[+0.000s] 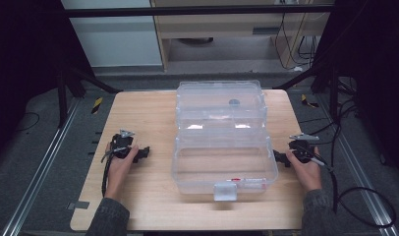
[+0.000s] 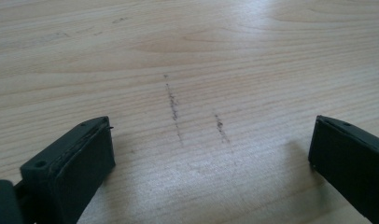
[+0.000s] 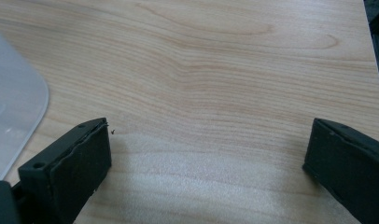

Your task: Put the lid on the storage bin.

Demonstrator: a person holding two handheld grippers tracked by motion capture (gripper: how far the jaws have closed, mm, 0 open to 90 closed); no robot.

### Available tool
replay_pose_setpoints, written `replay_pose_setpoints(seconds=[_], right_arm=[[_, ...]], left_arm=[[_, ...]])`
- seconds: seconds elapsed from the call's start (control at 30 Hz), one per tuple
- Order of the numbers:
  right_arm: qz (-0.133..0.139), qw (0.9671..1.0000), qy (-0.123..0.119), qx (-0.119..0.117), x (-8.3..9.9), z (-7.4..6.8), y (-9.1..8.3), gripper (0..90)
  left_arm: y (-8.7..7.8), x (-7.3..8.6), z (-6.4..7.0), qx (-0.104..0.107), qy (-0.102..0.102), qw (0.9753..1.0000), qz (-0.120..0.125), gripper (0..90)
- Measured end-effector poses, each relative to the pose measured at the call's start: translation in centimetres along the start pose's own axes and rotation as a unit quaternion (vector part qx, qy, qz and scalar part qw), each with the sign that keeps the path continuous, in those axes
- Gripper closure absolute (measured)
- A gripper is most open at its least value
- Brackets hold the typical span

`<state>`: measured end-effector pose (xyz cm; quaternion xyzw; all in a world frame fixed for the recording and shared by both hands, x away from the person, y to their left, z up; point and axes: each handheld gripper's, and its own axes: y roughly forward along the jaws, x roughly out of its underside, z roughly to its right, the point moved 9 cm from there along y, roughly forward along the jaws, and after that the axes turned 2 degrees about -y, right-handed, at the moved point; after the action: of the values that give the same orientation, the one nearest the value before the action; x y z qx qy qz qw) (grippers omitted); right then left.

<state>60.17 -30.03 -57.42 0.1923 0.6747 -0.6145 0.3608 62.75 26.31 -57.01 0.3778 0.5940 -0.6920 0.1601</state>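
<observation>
Clear box (image 1: 222,157) (lid open), left gripper (image 1: 138,153), right gripper (image 1: 282,157), jaws apart

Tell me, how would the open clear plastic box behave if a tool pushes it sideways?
The clear box looks thin-walled and nearly empty, so probably light; it would likely slide easily on the smooth wooden table. Its opened lid may flex or wobble.

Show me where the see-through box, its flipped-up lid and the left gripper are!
clear plastic box (image 1: 224,178), high view, front wall.
open lid (image 1: 219,96), high view, middle of the lid panel.
left gripper (image 1: 146,152), high view, between its jaw tips.
</observation>
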Motion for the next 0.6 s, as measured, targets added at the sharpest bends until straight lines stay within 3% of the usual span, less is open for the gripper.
replay_pose_setpoints(seconds=[0.1, 0.17, 0.27, 0.3, 0.4, 0.43, 0.47, 0.5, 0.53, 0.57, 0.6], right_arm=[[0.002, 0.9999, -0.010, -0.008, 0.1, 0.0, -0.2, 2.4], [0.009, 0.9997, -0.015, -0.014, 0.2, -0.1, -0.4, 8.4], [0.023, 0.9993, -0.023, -0.018, 0.1, 0.0, -0.9, 10.7], [0.033, 0.9987, -0.037, -0.007, -0.2, 0.2, -1.6, 10.7], [0.041, 0.9980, -0.048, 0.006, -0.6, 0.5, -2.6, 10.7], [0.052, 0.9964, -0.064, 0.018, -1.3, 0.5, -4.1, 10.7], [0.052, 0.9964, -0.064, 0.018, -1.3, 0.5, -4.1, 10.7], [0.051, 0.9939, -0.094, 0.029, -2.1, 0.2, -5.6, 10.7], [0.051, 0.9939, -0.094, 0.029, -2.1, 0.2, -5.6, 10.7], [0.057, 0.9892, -0.127, 0.046, -3.0, 0.1, -7.3, 10.8], [0.057, 0.9892, -0.127, 0.046, -3.0, 0.1, -7.3, 10.8]], left_arm=[[-0.6, 0.2, 0.4, 0.009, 0.002, 1.0000, 0.002, 4.3], [-1.2, 0.1, 0.7, 0.019, 0.005, 0.9998, 0.006, 4.4], [-1.8, -0.4, 0.8, 0.013, 0.010, 0.9997, 0.020, 4.4], [-2.6, -0.9, 1.1, 0.012, 0.018, 0.9992, 0.033, 4.4], [-3.5, -1.1, 1.5, 0.010, 0.032, 0.9987, 0.038, 4.6], [-4.5, -1.4, 2.0, 0.010, 0.051, 0.9978, 0.041, 4.6], [-4.5, -1.4, 2.0, 0.010, 0.051, 0.9978, 0.041, 4.7], [-5.5, -2.1, 2.6, 0.022, 0.061, 0.9965, 0.053, 4.8], [-5.5, -2.1, 2.6, 0.022, 0.061, 0.9965, 0.053, 4.7], [-6.8, -2.7, 3.1, 0.026, 0.086, 0.9942, 0.059, 4.6], [-6.8, -2.7, 3.1, 0.026, 0.086, 0.9942, 0.059, 4.5]])
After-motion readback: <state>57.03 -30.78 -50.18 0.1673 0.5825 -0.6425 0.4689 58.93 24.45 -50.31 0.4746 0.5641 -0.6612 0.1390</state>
